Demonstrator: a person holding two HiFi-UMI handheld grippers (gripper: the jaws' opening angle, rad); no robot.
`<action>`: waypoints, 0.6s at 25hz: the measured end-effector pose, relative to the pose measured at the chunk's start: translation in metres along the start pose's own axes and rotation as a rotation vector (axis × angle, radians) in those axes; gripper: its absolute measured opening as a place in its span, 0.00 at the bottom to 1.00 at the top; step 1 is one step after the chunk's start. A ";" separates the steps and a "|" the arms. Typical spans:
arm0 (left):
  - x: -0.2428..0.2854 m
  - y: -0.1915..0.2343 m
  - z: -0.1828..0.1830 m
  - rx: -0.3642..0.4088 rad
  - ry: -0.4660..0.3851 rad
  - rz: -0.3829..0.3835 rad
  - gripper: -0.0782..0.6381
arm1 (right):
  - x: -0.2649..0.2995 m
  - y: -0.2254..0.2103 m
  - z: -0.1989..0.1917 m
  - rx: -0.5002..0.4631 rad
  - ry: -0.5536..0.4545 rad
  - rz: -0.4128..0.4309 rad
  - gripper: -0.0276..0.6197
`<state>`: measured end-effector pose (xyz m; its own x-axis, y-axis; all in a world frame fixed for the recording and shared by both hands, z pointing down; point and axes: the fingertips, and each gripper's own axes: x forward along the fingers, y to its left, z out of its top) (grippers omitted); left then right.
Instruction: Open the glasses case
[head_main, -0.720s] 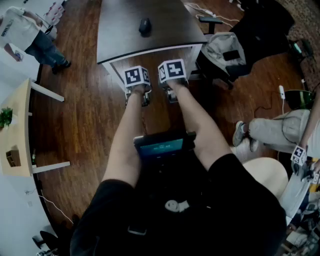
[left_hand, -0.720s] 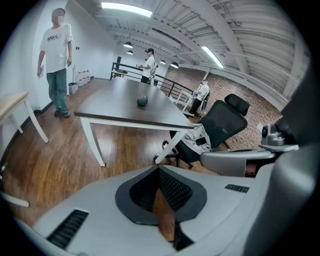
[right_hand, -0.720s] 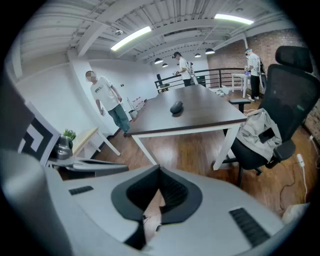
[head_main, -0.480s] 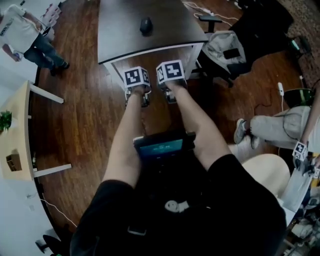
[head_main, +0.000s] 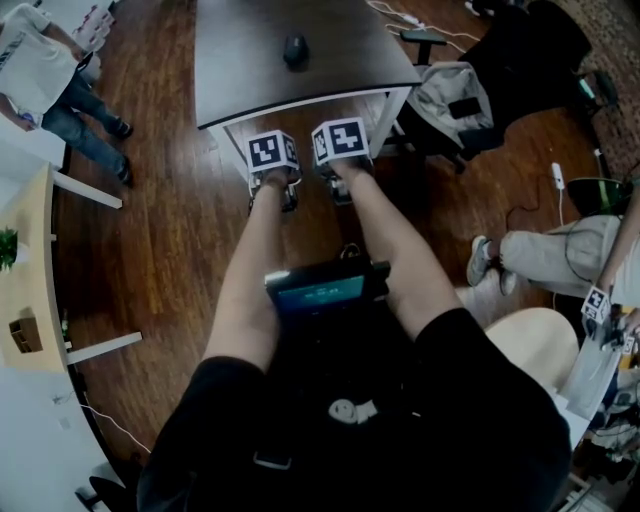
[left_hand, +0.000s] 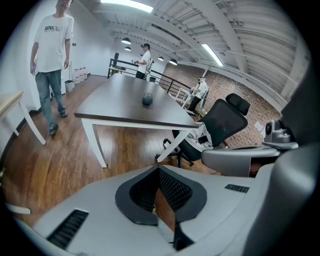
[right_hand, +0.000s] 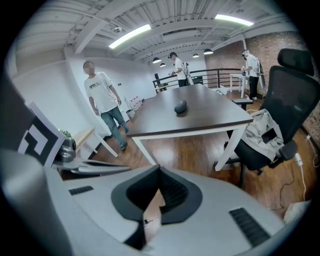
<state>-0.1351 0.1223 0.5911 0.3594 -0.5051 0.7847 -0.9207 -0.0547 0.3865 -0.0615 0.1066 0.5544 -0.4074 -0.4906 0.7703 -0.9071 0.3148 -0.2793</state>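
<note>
Very little has changed over the last moment, and none of it concerns the job. The left gripper (left_hand: 159, 192) and the right gripper (right_hand: 156, 192) stay side by side at the ends of the person's outstretched arms. They are tipped downward over the brown wooden floor (head_main: 170, 250), just short of the near edge of the dark-topped, white-legged counter (head_main: 250, 60). Each pair of jaws is closed pad to pad with nothing between them. The small dark rounded thing that I take to be the glasses case (head_main: 295, 50) lies alone in the middle of that counter, well apart from both grippers, and it sits where it did before. The one real movement is the bystander in a white T-shirt and jeans (head_main: 40, 75), who has stepped a little further along the floor to the left of the counter. The black office chair with a pale jacket draped over it (head_main: 470, 100) stands off the counter's right corner. As I read it, the task has not started. The person must first bring the grippers in over the counter and spread the jaws before one can steady the case and the other can lift its lid.
</note>
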 end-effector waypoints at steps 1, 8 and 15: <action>0.003 0.000 0.006 0.002 -0.003 0.001 0.11 | 0.003 -0.002 0.004 0.002 0.010 0.003 0.06; 0.042 0.001 0.060 -0.028 -0.041 -0.001 0.11 | 0.036 -0.026 0.049 -0.003 0.029 0.030 0.06; 0.084 -0.013 0.128 -0.013 -0.068 0.026 0.11 | 0.063 -0.063 0.115 -0.023 0.003 0.067 0.06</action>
<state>-0.1119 -0.0302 0.5899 0.3236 -0.5638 0.7598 -0.9273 -0.0295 0.3731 -0.0420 -0.0377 0.5544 -0.4666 -0.4655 0.7520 -0.8752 0.3654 -0.3169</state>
